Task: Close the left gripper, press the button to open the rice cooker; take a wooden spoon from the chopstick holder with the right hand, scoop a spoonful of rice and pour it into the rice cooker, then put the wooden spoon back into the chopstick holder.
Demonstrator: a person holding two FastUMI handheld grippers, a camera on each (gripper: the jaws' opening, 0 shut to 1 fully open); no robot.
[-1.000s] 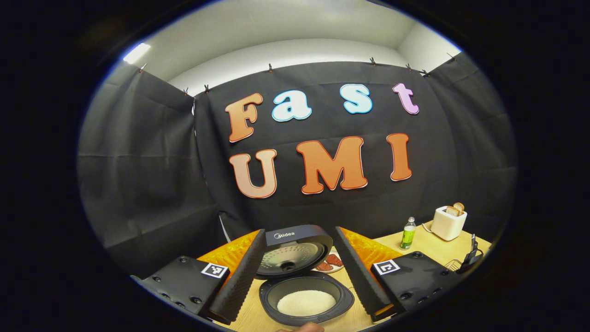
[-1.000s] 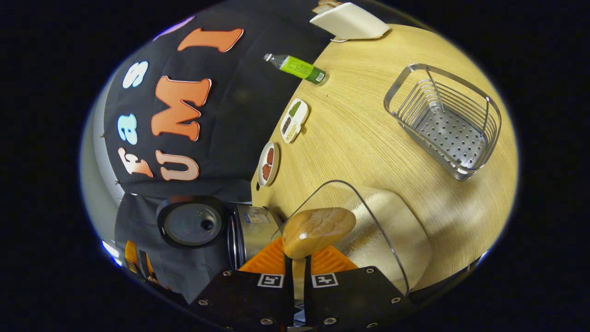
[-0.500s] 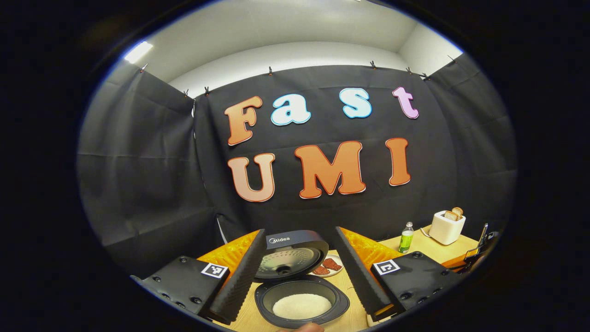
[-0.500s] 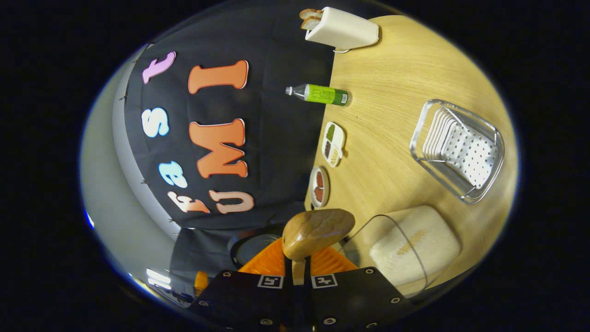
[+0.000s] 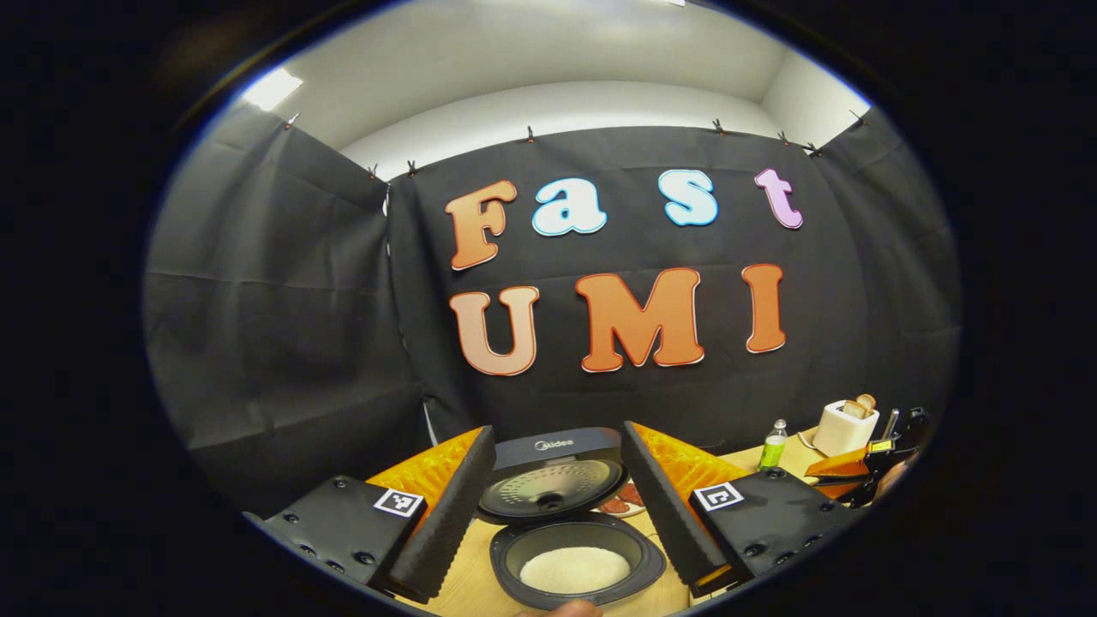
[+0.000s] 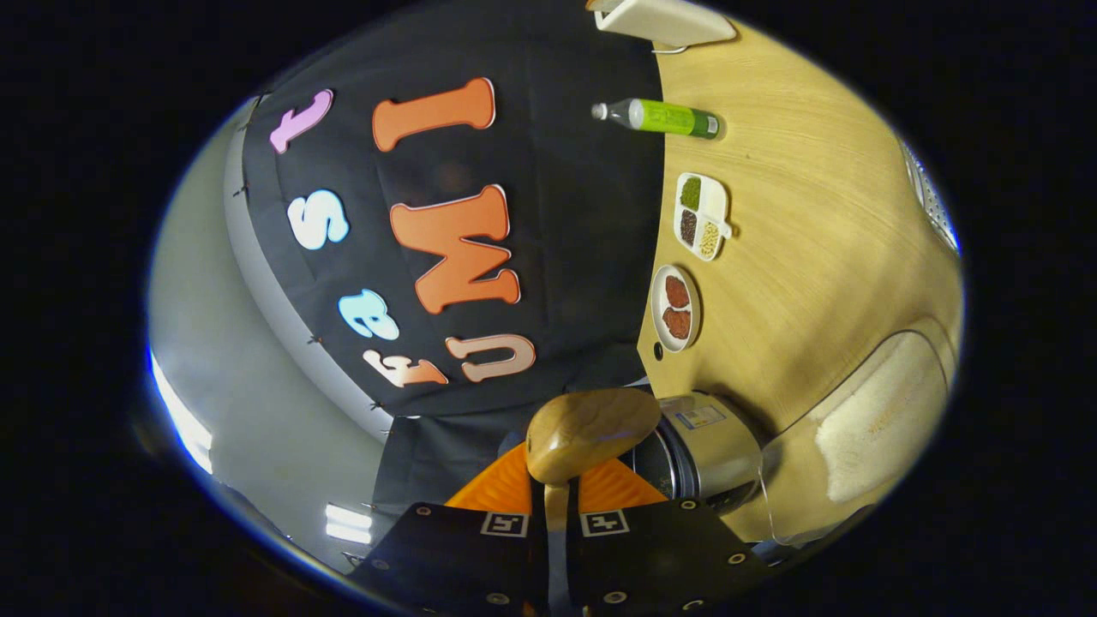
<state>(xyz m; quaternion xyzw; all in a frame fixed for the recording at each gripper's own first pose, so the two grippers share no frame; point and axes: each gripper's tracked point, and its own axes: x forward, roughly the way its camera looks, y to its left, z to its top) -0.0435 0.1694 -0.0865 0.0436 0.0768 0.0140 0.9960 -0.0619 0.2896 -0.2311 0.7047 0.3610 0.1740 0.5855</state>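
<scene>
Two steps looked done: the rice cooker (image 5: 570, 514) stood with its lid up and a mound of white rice in its dark pot, lying between the left tool (image 5: 555, 506) fingers, which were spread wide and held nothing. By my read the pour was either under way or just finished; I couldn't tell whether the spoon's bowl still carried rice, since its back faced the camera. The right tool (image 6: 555, 506) was clamped on the handle of the wooden spoon (image 6: 591, 433), view rolled sideways, with the cooker's metal body (image 6: 707, 446) just beside the spoon. Farther right, a clear tub (image 6: 866, 428) held the rice supply. On the bench (image 6: 814, 231) sat a round dish (image 6: 675, 307) with two reddish pieces and a divided dish (image 6: 703, 214) of green, dark and pale grains. Left to do: returning the spoon to the chopstick holder.
</scene>
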